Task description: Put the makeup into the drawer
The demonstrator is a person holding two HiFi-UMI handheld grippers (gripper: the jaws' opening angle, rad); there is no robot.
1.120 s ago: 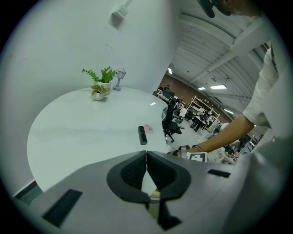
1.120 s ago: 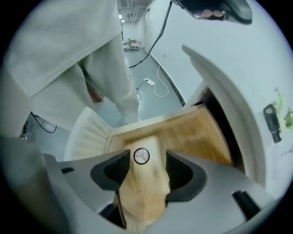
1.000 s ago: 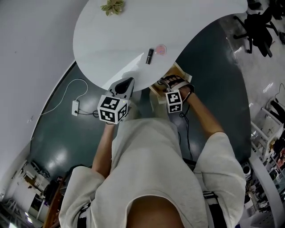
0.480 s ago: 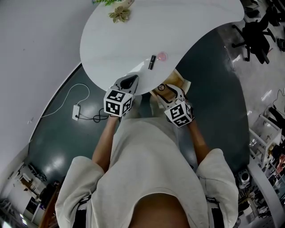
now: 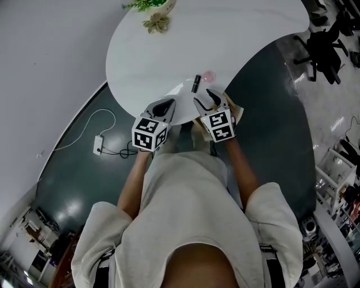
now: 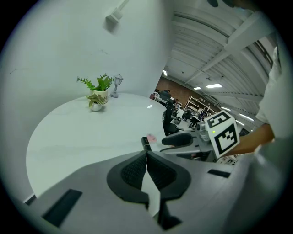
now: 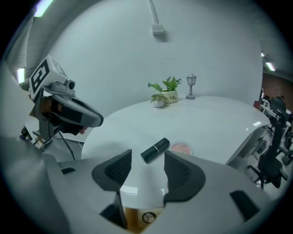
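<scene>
Head view, left to right.

- Floor: white power strip (image 5: 99,144) with its cable, at 9 o'clock of the left claw.
- Left claw (image 5: 167,103): hovers over the near edge of the white tabletop (image 5: 146,56). Pads pressed together, nothing between them.
- Potted plants (image 5: 152,12): at the far rim of the tabletop, 12 o'clock of the left claw. The right gripper view shows dark lettering on the larger pot, too small to read. A miniature lamp post (image 7: 191,87) stands just beside the pots, at their 3 o'clock in that view.
- Makeup: a black lipstick tube (image 5: 196,83) lies flat on the tabletop, at 11 o'clock of the right claw and clear of it. A band shows near its middle; no brand is legible. A round pink compact (image 5: 208,76) sits just beside it, at its 2 o'clock.
- Right claw (image 5: 205,100): jaws stand well apart and have just been closing a little. Nothing is held; in its own view the lipstick lies beyond the pads, seen through the gap.
- Drawer (image 5: 236,112): tan and open under the tabletop edge, below the right claw. In the right gripper view a round three-spoke emblem (image 7: 147,217) shows there, with no text readable.
- Marker cubes: black and white squares only.
- Black office chair (image 5: 326,48): 2 o'clock of the right claw, well apart.
</scene>
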